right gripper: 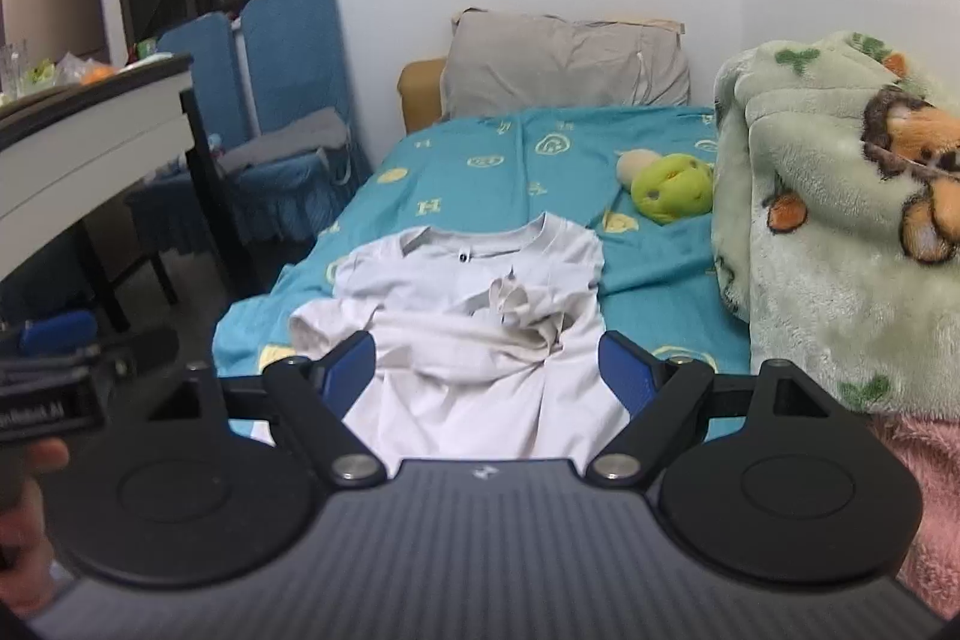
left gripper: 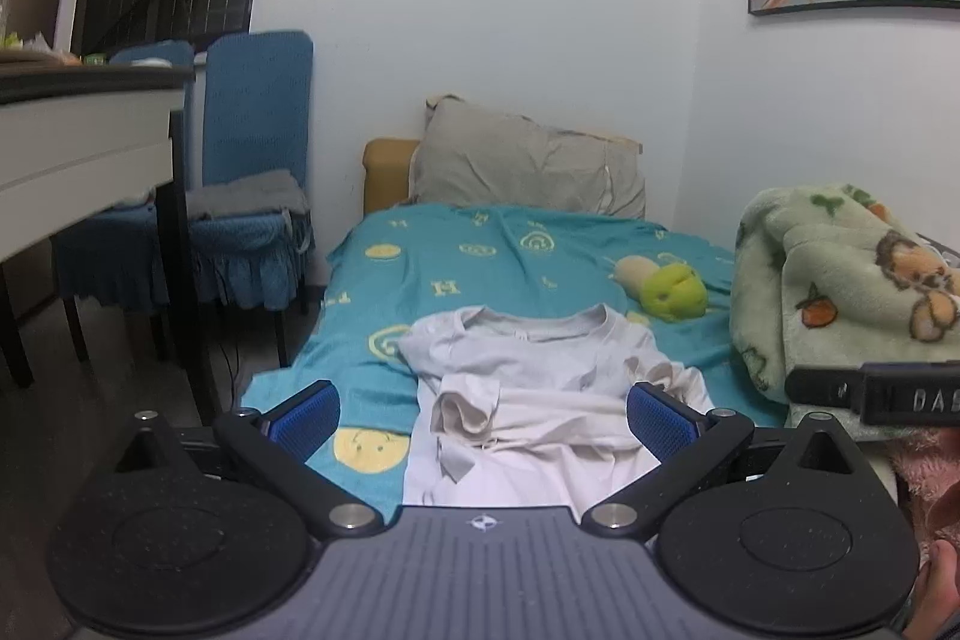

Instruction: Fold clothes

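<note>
A: Shirt?
B: White T-shirt (right gripper: 480,334) lies on the bed (left gripper: 456,268), collar toward the pillow (right gripper: 564,64), sleeves bunched inward, likely mid-fold.
A: Grippers?
B: Left gripper (left gripper: 483,409) and right gripper (right gripper: 487,364) hover level above the shirt's hem end, fingers (right gripper: 348,370) spread wide, holding nothing. Probably lining up a hem grab.

Shirt (left gripper: 540,388) on bed (left gripper: 480,268), pillow (left gripper: 528,166) behind, blanket (left gripper: 840,292) right.
</note>
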